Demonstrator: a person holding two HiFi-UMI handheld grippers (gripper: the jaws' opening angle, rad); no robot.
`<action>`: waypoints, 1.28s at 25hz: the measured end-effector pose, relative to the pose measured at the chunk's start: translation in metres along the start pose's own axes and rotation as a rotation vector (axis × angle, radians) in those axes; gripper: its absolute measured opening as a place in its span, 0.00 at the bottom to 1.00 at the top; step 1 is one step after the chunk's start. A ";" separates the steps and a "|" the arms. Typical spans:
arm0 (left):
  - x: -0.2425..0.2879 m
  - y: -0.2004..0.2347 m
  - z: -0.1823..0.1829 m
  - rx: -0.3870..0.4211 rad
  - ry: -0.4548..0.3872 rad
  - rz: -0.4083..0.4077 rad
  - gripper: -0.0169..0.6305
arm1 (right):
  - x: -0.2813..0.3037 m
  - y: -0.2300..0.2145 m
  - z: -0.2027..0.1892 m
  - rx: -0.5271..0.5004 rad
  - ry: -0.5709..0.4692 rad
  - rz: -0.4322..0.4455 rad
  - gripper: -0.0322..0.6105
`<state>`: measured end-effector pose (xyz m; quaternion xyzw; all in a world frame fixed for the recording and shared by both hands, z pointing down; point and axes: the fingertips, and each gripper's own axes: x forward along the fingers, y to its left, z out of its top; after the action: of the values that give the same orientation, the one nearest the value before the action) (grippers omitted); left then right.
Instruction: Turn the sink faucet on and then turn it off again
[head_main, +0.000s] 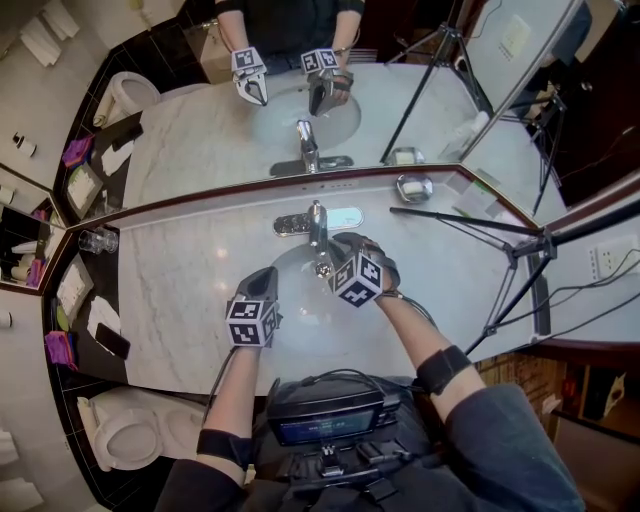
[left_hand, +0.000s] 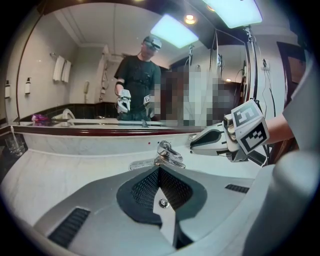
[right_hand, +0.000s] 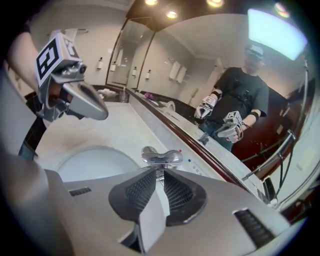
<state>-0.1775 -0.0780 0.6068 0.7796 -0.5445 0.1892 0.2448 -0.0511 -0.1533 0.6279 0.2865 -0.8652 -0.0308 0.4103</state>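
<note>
The chrome faucet (head_main: 317, 228) stands at the back of the white basin (head_main: 296, 262), its lever (right_hand: 161, 157) pointing toward me; I see no water running. My right gripper (head_main: 328, 262) hovers just in front of the lever, jaws a narrow gap apart with nothing between them; from the left gripper view its tips (left_hand: 193, 144) stand a little to the right of the faucet (left_hand: 167, 152). My left gripper (head_main: 266, 277) is shut and empty, held over the counter at the basin's left edge, and shows in the right gripper view (right_hand: 98, 112) too.
A mirror (head_main: 200, 130) runs along the back of the marble counter (head_main: 180, 300). A soap dish (head_main: 413, 187) sits back right, a glass (head_main: 98, 240) back left. A tripod (head_main: 520, 250) stands at the right. A toilet (head_main: 120, 430) and a tray (head_main: 75, 290) are at the left.
</note>
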 end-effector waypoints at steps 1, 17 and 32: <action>0.000 -0.001 0.001 0.001 -0.002 -0.001 0.03 | -0.004 -0.005 -0.001 0.046 -0.010 -0.011 0.14; -0.004 -0.006 0.016 -0.011 -0.030 -0.007 0.03 | -0.075 -0.058 -0.069 0.700 -0.173 -0.078 0.08; -0.014 -0.009 0.016 0.012 -0.061 -0.004 0.03 | -0.094 -0.046 -0.090 0.805 -0.189 -0.065 0.08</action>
<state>-0.1729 -0.0742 0.5845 0.7876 -0.5489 0.1681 0.2241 0.0826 -0.1263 0.6087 0.4473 -0.8324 0.2709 0.1832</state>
